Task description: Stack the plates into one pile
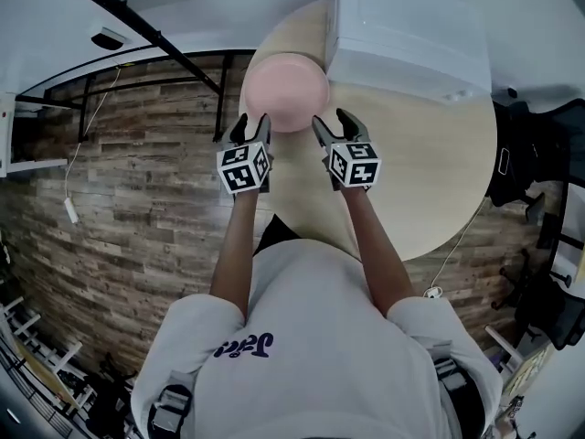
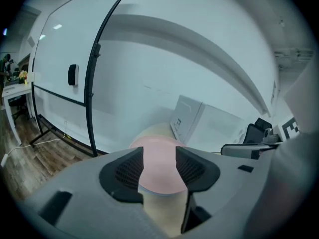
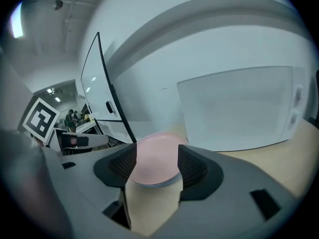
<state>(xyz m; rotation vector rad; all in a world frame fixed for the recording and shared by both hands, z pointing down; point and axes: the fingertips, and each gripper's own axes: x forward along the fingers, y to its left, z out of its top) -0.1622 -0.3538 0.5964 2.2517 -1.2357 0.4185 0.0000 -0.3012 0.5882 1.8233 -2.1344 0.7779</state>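
Note:
A pile of plates with a pink plate (image 1: 285,90) on top sits at the far left edge of the round light-wood table (image 1: 430,163). Thin pale rims of lower plates show under the pink plate (image 3: 155,164) in the right gripper view. My left gripper (image 1: 253,128) and right gripper (image 1: 331,124) hang side by side on the near side of the pile, apart from it. Both are open with nothing between the jaws. In the left gripper view the pink plate (image 2: 158,163) shows beyond the gap between the open jaws.
A large white box (image 1: 402,35) stands on the table right behind the pile. A whiteboard on a black stand (image 2: 94,83) is off the table's left. Wood-plank floor (image 1: 137,208) lies to the left; black chairs (image 1: 539,172) stand at the right.

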